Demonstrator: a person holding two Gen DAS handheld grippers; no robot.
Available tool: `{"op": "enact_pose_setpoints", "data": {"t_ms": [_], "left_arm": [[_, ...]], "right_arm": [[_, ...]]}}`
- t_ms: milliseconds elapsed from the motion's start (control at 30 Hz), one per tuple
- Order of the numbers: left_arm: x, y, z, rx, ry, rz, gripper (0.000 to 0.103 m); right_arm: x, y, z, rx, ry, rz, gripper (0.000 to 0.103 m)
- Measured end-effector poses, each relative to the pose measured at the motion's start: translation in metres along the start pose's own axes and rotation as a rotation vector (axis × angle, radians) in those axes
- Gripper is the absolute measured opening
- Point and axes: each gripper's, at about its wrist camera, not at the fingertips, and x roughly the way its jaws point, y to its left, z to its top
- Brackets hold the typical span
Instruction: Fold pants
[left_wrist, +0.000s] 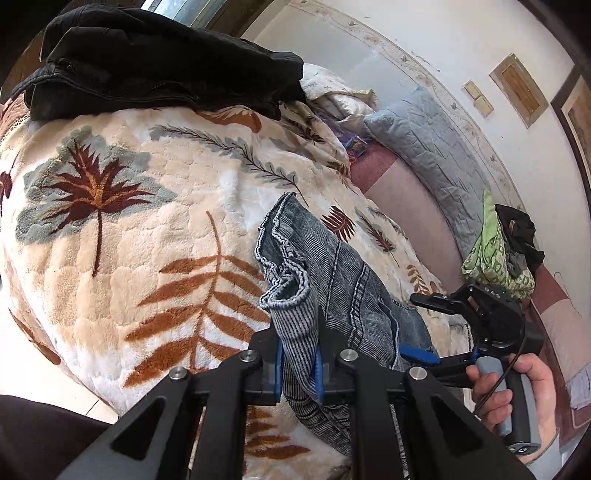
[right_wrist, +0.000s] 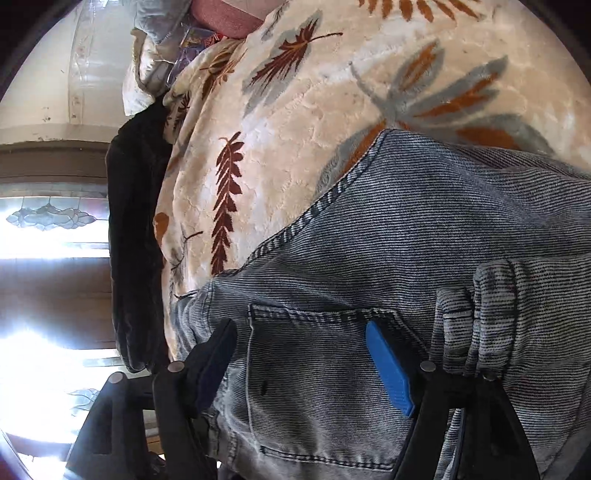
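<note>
My left hand-held gripper is clamped on a bunched fold of the grey-blue jeans, blue pads pressing the denim from both sides. The jeans trail across the leaf-patterned fleece blanket on the bed. To the right, my right hand grips the right hand-held gripper beside the denim. Black folded clothing lies at the blanket's far end.

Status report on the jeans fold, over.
Left gripper shut on jeans hem. Right gripper open over the back pocket. Jeans partly on leaf blanket. Black garment lies clear.
</note>
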Motion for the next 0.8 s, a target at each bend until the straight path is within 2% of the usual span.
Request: {"op": "enact_pose_setpoints", "data": {"t_ms": [100, 200, 267, 367, 633, 733, 767, 800], "left_arm": [[0.0, -0.002, 0.0, 0.005, -0.005, 0.006, 0.013], [-0.001, -0.009, 0.0, 0.027, -0.015, 0.013, 0.013], [-0.004, -0.018, 0.002, 0.063, -0.028, 0.017, 0.013], [-0.011, -0.035, 0.004, 0.122, -0.06, 0.012, 0.012], [-0.025, -0.067, 0.006, 0.208, -0.095, 0.025, 0.012], [-0.031, -0.089, 0.008, 0.274, -0.115, 0.021, 0.011], [-0.032, -0.098, 0.007, 0.299, -0.121, 0.02, 0.011], [-0.033, -0.106, 0.007, 0.322, -0.127, 0.016, 0.011]], "right_arm": [[-0.019, 0.006, -0.019, -0.041, 0.003, -0.004, 0.077], [-0.002, -0.002, -0.042, -0.063, 0.072, -0.076, 0.077], [0.003, -0.002, -0.044, -0.108, 0.051, -0.093, 0.079], [0.001, -0.002, -0.041, -0.071, 0.057, -0.084, 0.081], [-0.005, -0.023, -0.036, 0.009, 0.065, 0.051, 0.081], [-0.016, -0.027, -0.035, 0.044, 0.058, 0.165, 0.081], [-0.027, -0.026, -0.035, 0.022, 0.026, 0.195, 0.081], [-0.039, -0.026, -0.036, -0.004, -0.018, 0.173, 0.081]]}}
